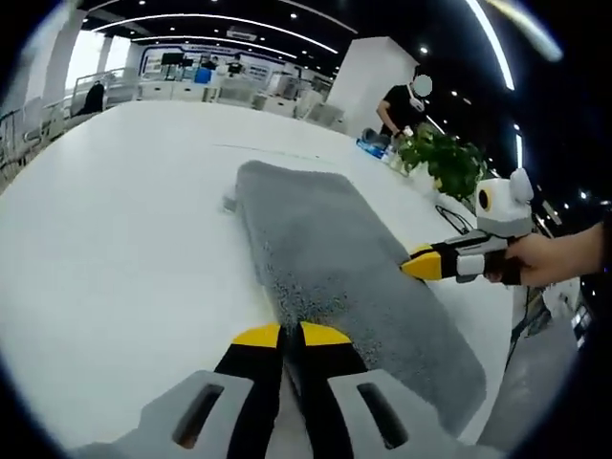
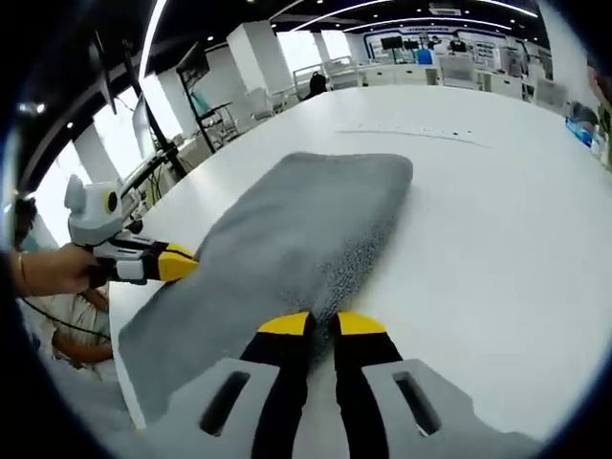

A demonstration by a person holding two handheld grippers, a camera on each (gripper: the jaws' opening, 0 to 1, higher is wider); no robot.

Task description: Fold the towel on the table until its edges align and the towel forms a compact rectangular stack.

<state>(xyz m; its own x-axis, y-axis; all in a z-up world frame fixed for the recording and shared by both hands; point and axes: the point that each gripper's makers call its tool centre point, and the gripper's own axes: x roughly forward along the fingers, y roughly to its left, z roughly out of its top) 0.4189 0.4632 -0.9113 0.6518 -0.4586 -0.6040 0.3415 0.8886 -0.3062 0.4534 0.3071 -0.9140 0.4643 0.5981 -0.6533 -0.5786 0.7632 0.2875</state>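
A grey towel [image 1: 335, 249] lies as a long folded strip on the white table [image 1: 124, 239]. In the left gripper view my left gripper [image 1: 292, 335] rises from the bottom, its yellow-tipped jaws shut on the towel's near edge. The right gripper [image 1: 421, 265] comes in from the right, held by a hand, with its tip at the towel's right edge. In the right gripper view the towel [image 2: 296, 229] stretches away over the table [image 2: 478, 220], and my right gripper [image 2: 320, 325] is shut on its near edge. At the left, the left gripper [image 2: 177, 263] meets the towel's left edge.
A green plant [image 1: 445, 163] and a black cable [image 1: 454, 220] sit near the table's far right edge, with a person [image 1: 397, 100] standing behind. The table edge [image 2: 120, 325] runs close to the towel at the left. White tabletop spreads around the towel.
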